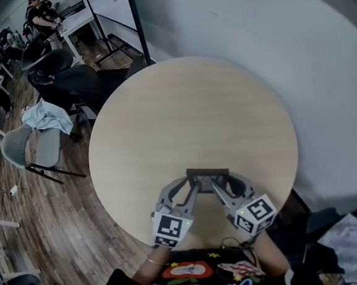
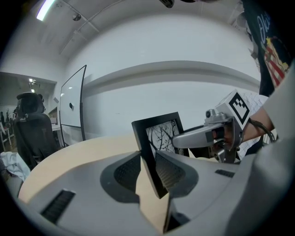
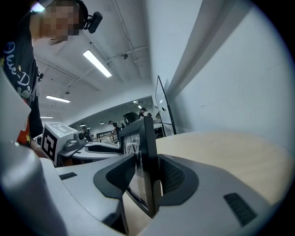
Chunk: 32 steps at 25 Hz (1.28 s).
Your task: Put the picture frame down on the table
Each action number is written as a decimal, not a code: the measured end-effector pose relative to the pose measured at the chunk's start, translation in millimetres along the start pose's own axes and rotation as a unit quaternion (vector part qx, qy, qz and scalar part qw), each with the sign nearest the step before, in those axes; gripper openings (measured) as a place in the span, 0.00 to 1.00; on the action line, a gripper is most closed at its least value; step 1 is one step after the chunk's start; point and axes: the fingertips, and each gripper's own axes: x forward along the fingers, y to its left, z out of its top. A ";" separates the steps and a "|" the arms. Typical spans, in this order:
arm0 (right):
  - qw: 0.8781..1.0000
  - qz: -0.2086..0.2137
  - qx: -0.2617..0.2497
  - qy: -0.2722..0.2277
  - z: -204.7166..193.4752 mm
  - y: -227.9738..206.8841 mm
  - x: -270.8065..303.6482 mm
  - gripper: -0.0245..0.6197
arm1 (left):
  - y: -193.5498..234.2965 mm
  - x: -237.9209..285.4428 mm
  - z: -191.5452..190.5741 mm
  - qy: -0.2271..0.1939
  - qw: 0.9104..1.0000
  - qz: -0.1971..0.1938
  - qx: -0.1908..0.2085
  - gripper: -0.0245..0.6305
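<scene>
Frame: the black picture frame [image 1: 206, 173] stood upright between the two grippers, over the near edge of the table, its picture side toward the person.
Left gripper: the left gripper [image 2: 148, 168] was clamped on one side edge of the frame, with a ribbed pad pressed flat on each face.
Right gripper: the right gripper [image 3: 146, 178] gripped the opposite side edge in the same way, its jaws narrow around the thin edge.
Table: the round, pale wooden table [image 1: 188, 107] was bare ahead of the frame.
Contact: no view showed whether the frame's bottom edge had reached the wood; the corner seen from the left gripper looked just clear of it.
Step in hand: probably lowering the frame to the table with both grippers together.
Doing it well: both sides should have come down level and at the same rate, so that the whole bottom edge met the wood at once.
Release: the jaws ought to have opened only once the frame's weight sat on the table, both at the same time.
Risk: the frame was thin, and no back stand was visible, so it might have tipped over once let go upright.
</scene>
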 end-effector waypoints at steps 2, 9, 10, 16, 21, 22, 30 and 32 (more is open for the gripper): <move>1.000 0.003 0.000 0.006 -4.2 -1.2 5.6 0.24 | 3.3 2.5 -6.4 0.008 1.000 0.000 -0.003 0.17; 0.999 0.007 0.027 0.033 -29.7 -4.8 17.4 0.24 | 7.9 9.4 -30.8 0.036 0.999 -0.004 -0.013 0.17; 0.999 0.007 0.033 0.035 -32.9 -6.0 18.6 0.24 | 8.0 10.7 -33.8 0.040 0.999 -0.005 -0.013 0.17; 0.998 0.010 0.047 0.048 -50.6 -10.5 24.0 0.24 | 8.1 16.8 -50.5 0.060 0.998 -0.010 -0.015 0.17; 0.997 0.018 0.054 0.056 -61.5 -13.1 27.3 0.24 | 6.3 21.1 -61.6 0.074 0.997 -0.014 -0.018 0.17; 0.996 0.018 0.058 0.058 -63.6 -14.0 27.6 0.24 | 5.8 21.8 -62.7 0.074 0.997 -0.015 -0.019 0.17; 0.995 0.010 0.077 0.061 -68.1 -22.9 31.6 0.24 | 8.1 29.6 -64.2 0.079 0.996 -0.020 -0.024 0.17; 0.995 0.009 0.077 0.061 -68.0 -24.2 33.2 0.24 | 10.2 31.6 -63.6 0.079 0.996 -0.020 -0.023 0.17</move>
